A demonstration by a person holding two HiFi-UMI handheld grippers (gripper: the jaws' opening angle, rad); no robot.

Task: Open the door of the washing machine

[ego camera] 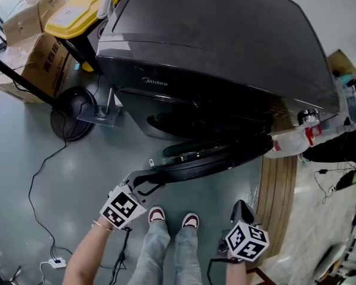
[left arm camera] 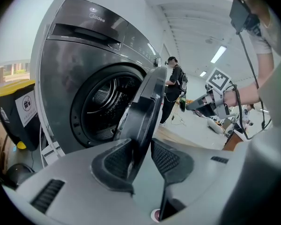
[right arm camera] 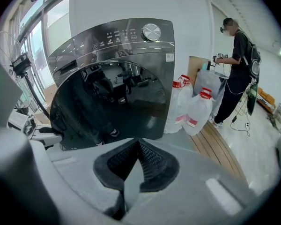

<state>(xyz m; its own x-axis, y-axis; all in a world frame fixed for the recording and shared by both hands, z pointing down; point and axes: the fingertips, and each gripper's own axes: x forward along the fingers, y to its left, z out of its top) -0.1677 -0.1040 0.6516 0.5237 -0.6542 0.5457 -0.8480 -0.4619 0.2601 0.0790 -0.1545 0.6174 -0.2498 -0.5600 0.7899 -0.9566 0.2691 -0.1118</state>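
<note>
The dark grey washing machine (ego camera: 213,46) has its round door (ego camera: 207,156) swung partly open, and the drum opening (left arm camera: 103,107) shows behind it. My left gripper (ego camera: 151,177) is at the door's free edge. In the left gripper view that edge (left arm camera: 147,107) runs down between the two pads, and the left gripper (left arm camera: 141,156) is shut on it. My right gripper (ego camera: 241,206) hangs to the right, apart from the door. Its pads meet with nothing between them in the right gripper view (right arm camera: 138,146), which faces the door's glossy front (right arm camera: 112,102).
A yellow-lidded bin (ego camera: 77,13), cardboard boxes (ego camera: 44,58) and a fan's round base (ego camera: 74,111) stand left of the machine, with cables on the floor. Water jugs (right arm camera: 196,109) sit on a wooden platform (ego camera: 279,189) at the right. A person (right arm camera: 236,69) stands beyond. My shoes (ego camera: 173,218) are below the door.
</note>
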